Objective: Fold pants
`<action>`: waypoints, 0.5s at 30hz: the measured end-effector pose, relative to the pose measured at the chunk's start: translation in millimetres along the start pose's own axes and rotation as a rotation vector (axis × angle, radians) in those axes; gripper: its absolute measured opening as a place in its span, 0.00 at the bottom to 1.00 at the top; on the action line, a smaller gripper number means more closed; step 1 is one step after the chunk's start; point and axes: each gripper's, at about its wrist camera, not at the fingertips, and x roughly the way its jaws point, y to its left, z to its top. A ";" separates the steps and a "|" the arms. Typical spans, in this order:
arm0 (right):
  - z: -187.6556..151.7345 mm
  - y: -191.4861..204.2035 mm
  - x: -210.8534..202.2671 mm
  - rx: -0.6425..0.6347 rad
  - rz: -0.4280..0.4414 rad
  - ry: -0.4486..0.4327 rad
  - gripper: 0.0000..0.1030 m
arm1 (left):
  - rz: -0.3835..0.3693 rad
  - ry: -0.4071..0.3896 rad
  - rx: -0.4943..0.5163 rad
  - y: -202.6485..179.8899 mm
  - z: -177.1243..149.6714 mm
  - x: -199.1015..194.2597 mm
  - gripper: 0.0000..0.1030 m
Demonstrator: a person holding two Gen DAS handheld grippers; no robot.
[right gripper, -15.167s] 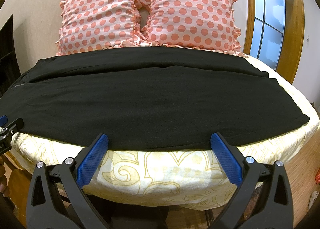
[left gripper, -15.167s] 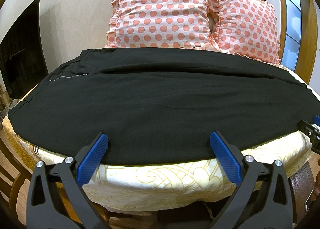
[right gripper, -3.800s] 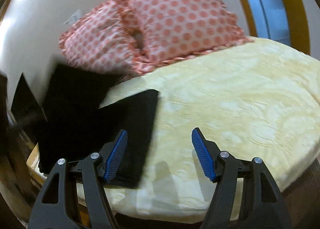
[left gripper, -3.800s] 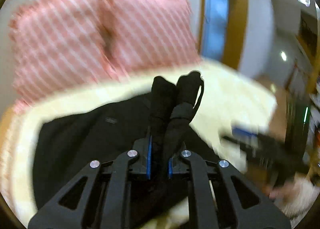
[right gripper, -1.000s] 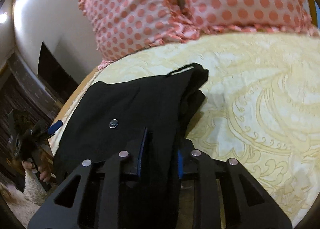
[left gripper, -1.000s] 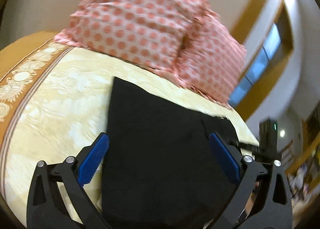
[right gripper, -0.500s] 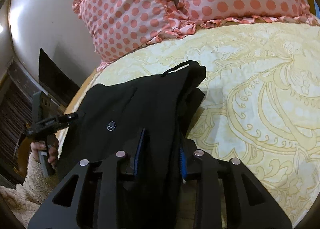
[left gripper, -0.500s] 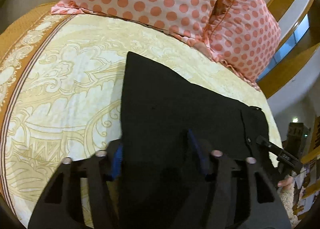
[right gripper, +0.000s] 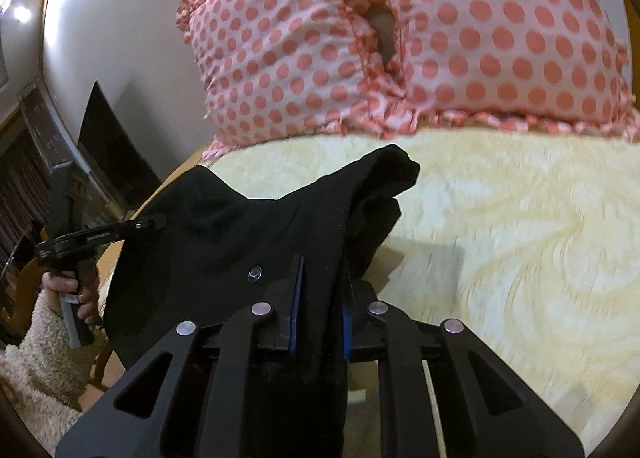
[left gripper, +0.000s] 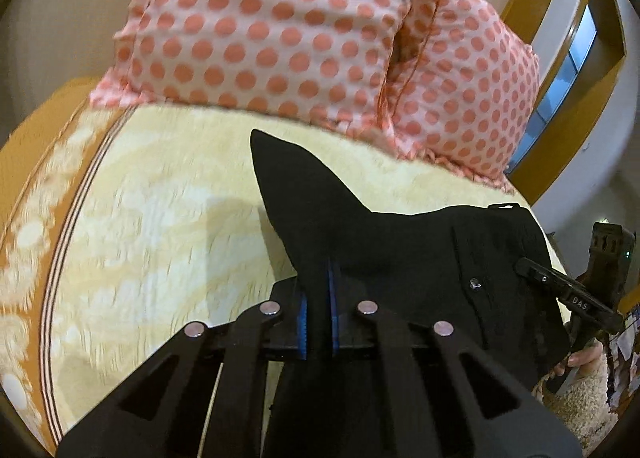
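Pants [left gripper: 400,250], pinched by both tools

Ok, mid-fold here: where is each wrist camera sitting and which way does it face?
Left wrist: rides behind the left gripper, looking along its fingers across the yellow patterned bedspread toward the pink polka-dot pillows; the right gripper and its hand show at right.
Right wrist: behind the right gripper, facing the same pillows; the left gripper and its hand show at left.
Shared: the folded black fabric pants, pinched by both grippers.
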 end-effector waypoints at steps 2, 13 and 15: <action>16.0 -2.3 3.2 -0.023 -0.028 -0.028 0.14 | 0.021 -0.037 0.032 -11.1 18.8 7.0 0.07; 67.5 -56.5 66.9 0.014 -0.183 -0.008 0.13 | 0.177 -0.021 -0.137 21.3 64.7 96.3 0.08; 62.3 -67.9 83.4 0.046 -0.216 0.045 0.13 | 0.191 0.001 -0.138 27.1 57.8 107.5 0.10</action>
